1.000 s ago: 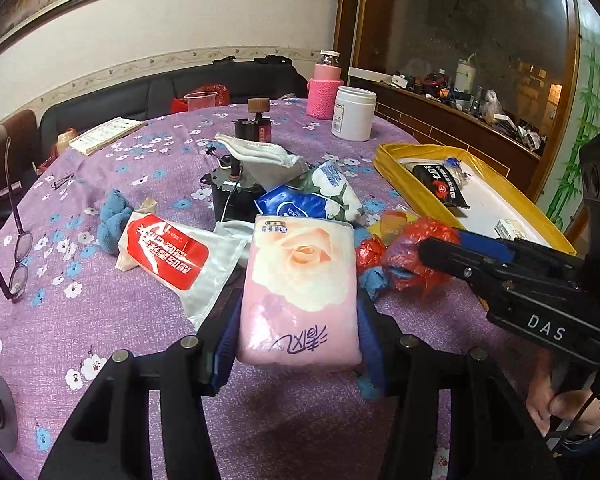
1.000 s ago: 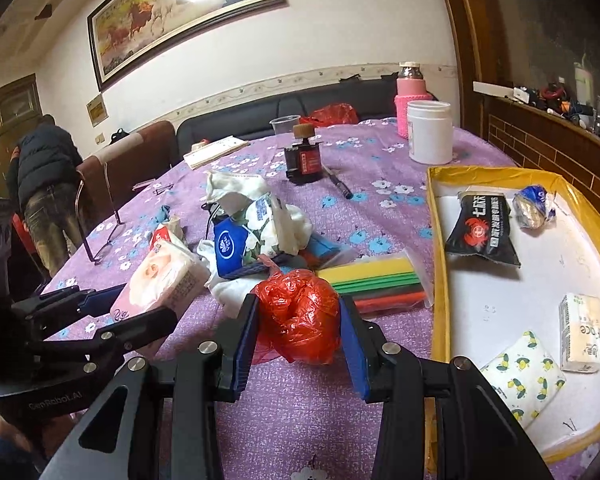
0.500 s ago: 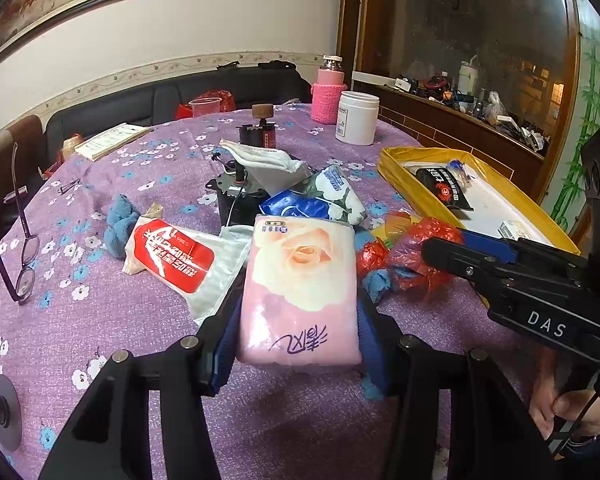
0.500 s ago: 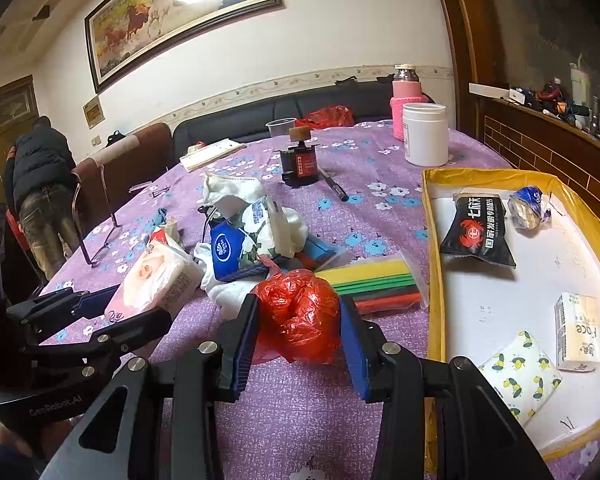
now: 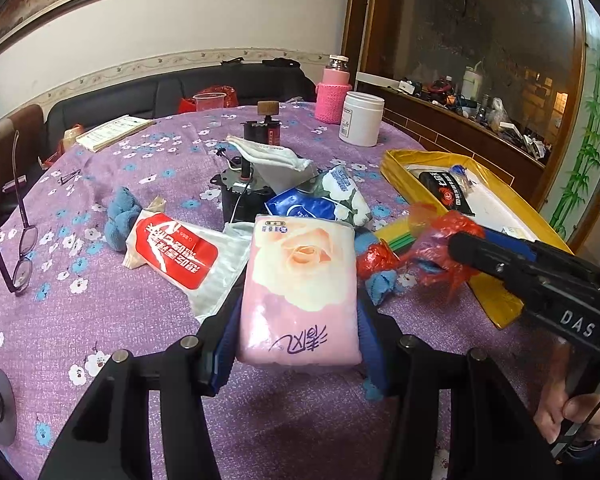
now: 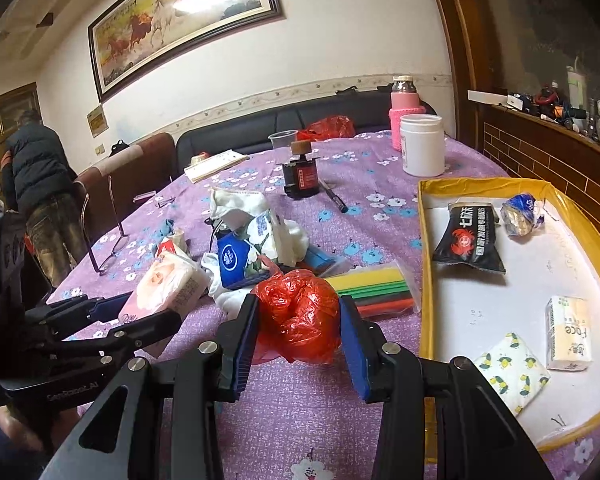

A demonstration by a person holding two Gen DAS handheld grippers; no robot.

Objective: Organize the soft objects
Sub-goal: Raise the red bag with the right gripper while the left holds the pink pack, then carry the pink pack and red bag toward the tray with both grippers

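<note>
Left claw: the left gripper (image 5: pixel 298 344) is clamping the pink rose-printed soft tissue pack (image 5: pixel 300 292) between both blue pads — pack is pointing toward 12 o'clock.
Right claw: the right gripper (image 6: pixel 298 330) is squeezing the crumpled red plastic bag (image 6: pixel 298 314), pads pressing at 9 and 3 o'clock.
Tray: the yellow-rimmed white tray (image 6: pixel 426 280) is lying at 3 o'clock of the bag.
Surface: both are hanging over the purple flowered tablecloth (image 6: pixel 300 412).

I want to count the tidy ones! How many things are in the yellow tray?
4 in the yellow tray: black crab packet and blue-white wrapper at the far end, white tissue pack and lemon-print pack nearer. None seems hidden.
</note>
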